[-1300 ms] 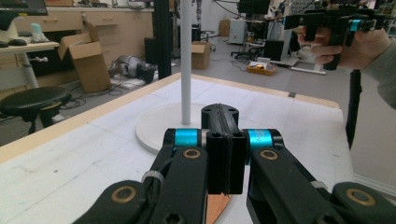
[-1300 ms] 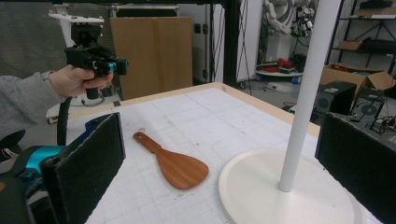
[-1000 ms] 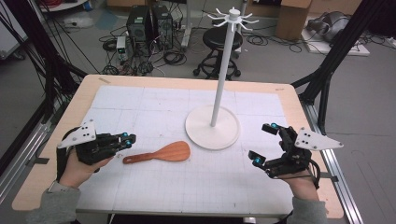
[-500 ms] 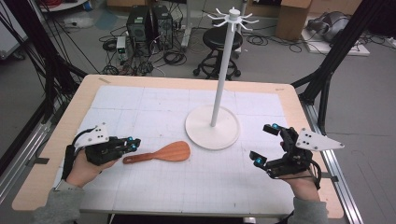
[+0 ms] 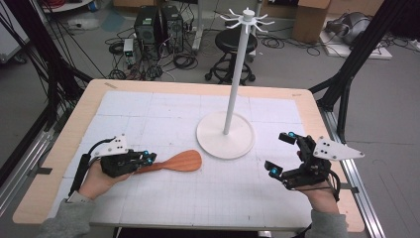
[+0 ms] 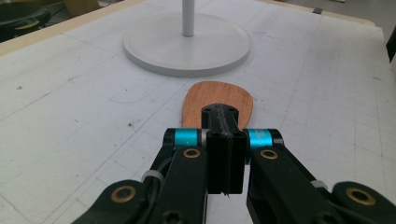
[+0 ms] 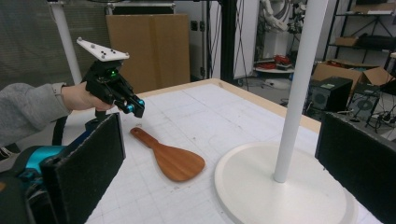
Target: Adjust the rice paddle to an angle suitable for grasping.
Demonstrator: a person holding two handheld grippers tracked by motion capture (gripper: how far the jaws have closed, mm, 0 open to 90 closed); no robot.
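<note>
A brown wooden spatula (image 5: 178, 161) lies flat on the white mat, blade toward the stand. My left gripper (image 5: 148, 158) hangs just above the spatula's handle end, jaws pressed together with nothing between them. In the left gripper view the shut left gripper (image 6: 225, 114) covers the handle, and the spatula's blade (image 6: 219, 95) shows beyond it. In the right gripper view the left gripper (image 7: 135, 106) hovers clear of the spatula (image 7: 177, 163). My right gripper (image 5: 280, 153) stands wide open and empty at the mat's right, its pads (image 7: 93, 158) framing that view.
A white hanging stand (image 5: 213, 136) with a round base, tall pole and hook crown stands at the mat's middle, just beyond the spatula; its base (image 6: 154, 46) and pole (image 7: 299, 93) are close. The wooden table edge (image 5: 74, 124) borders the mat. Computers, cables and a stool lie beyond.
My left gripper has moved right and down, from beside the spatula's handle end to just over it. The right gripper and spatula have stayed put.
</note>
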